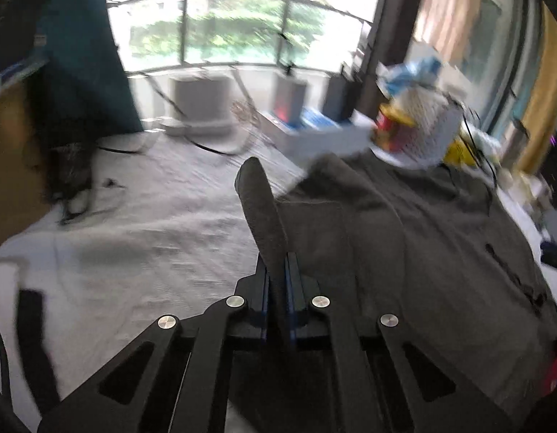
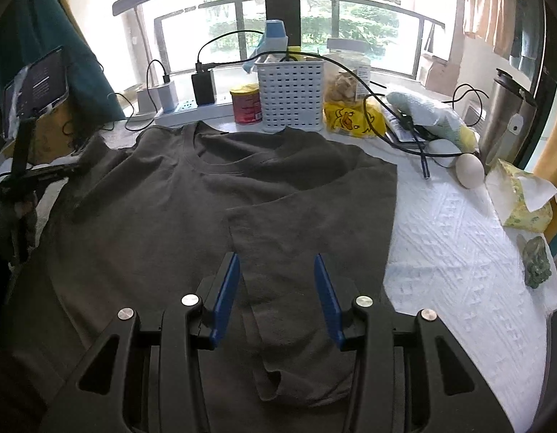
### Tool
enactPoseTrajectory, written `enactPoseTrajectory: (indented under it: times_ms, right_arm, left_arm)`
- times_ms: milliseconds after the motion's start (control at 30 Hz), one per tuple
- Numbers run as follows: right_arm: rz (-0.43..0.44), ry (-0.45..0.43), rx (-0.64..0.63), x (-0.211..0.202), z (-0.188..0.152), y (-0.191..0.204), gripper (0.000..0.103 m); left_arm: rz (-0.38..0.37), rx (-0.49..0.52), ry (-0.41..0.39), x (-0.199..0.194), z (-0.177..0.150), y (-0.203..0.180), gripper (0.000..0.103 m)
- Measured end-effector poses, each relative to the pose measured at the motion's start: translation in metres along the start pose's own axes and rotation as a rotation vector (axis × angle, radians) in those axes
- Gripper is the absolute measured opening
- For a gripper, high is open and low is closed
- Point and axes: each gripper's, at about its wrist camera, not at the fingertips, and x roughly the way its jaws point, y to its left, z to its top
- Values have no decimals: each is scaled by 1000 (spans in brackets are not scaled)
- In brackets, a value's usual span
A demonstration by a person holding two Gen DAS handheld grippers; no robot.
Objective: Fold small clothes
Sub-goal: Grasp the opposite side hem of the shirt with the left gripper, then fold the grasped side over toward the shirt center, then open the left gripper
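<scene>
A dark grey T-shirt (image 2: 163,216) lies spread on the white cloth-covered table (image 2: 459,252), neck toward the window. Its right side is folded inward with a straight edge. In the left wrist view my left gripper (image 1: 278,274) is shut on a raised fold of the T-shirt (image 1: 258,209) at the garment's left edge. The right wrist view shows that same gripper (image 2: 74,170) at the shirt's left sleeve. My right gripper (image 2: 277,288) hovers over the shirt's lower middle. Its blue pads (image 2: 226,299) stand apart and press on nothing.
Along the back edge stand a power strip (image 2: 192,108) with chargers and cables, a red can (image 2: 246,104), a white basket (image 2: 291,95) and a yellow bag (image 2: 350,117). An egg (image 2: 469,171), a tissue pack (image 2: 523,198) and a steel flask (image 2: 505,119) sit at the right. A phone on a stand (image 2: 36,86) is at the left.
</scene>
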Motion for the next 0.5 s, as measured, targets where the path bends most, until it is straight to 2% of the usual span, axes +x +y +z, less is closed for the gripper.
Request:
enactPoseTrajectory:
  times_ms: [100,233,367,500]
  right_arm:
    - [4,0,1,1,0,-1,43]
    - [15,-10,2,0,-1,-2,43]
    - [24,-21,11,-3,-3,-4,43]
    - [25,-27,25,-7,-7,-11,43]
  left_arm:
    - [74,-42,-50,-17,-5,10,8]
    - [133,-89,-62,-26,-15,18,8]
    - [171,-137,-80,-34,-22,23,8]
    - [213,-142,-126,-47,-20,14,8]
